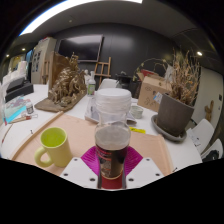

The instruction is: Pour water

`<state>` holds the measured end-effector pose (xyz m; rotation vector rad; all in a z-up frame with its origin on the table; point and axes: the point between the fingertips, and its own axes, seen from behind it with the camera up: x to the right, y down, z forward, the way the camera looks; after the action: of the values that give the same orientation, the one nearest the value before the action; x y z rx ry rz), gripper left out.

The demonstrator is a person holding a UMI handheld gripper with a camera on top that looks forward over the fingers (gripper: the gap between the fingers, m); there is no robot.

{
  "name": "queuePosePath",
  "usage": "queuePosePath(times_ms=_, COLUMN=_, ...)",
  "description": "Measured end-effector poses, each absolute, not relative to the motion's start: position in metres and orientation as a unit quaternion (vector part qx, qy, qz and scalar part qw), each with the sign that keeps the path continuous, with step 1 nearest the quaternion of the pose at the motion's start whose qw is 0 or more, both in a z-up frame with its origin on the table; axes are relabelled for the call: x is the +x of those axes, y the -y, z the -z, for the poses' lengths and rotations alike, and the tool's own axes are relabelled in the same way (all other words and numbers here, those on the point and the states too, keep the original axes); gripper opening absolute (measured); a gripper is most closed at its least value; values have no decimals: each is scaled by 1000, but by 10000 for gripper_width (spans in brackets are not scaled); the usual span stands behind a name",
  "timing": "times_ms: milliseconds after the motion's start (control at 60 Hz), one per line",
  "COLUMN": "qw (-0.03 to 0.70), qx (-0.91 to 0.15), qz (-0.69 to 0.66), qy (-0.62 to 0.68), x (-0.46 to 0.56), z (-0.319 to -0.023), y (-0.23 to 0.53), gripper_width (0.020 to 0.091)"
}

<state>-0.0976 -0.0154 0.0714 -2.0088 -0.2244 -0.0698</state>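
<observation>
One glass (112, 148), one green mug (53, 148), one jug (111, 104)

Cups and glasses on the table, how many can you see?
2. A green mug stands on the wooden tray, beside the fingers. A clear glass of dark liquid stands between the fingers, in front of a white container. Others may be hidden.

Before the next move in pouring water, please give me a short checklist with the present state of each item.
1. Glass stands between the fingers of the hand-held gripper: ok.
2. Both fingers press on the glass: cannot tell; the contact is not clearly shown.
3. Glass is upright: ok.
4. Glass contains liquid to pour: ok, dark liquid fills its lower part.
5. Mug is upright and open on the board, beside the glass: ok.
6. Space between glass and mug is free: ok, nothing stands there.
</observation>
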Motion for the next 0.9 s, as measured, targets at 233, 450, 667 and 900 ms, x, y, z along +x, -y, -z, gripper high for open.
queuePosePath(times_ms=233, qw=538, qx=-842, qz=8, qy=42, x=-86, z=-39, y=18, gripper_width=350)
queuePosePath(times_ms=450, qw=512, qx=-859, qz=-3, qy=11, x=-76, z=-47, y=38, gripper_width=875)
queuePosePath(times_ms=667, qw=475, qx=-878, qz=17, qy=-55, x=-82, z=-107, y=127, gripper_width=855)
queuePosePath(times_ms=900, qw=453, qx=-889, qz=51, qy=-36, x=-139, z=-166, y=234, gripper_width=856)
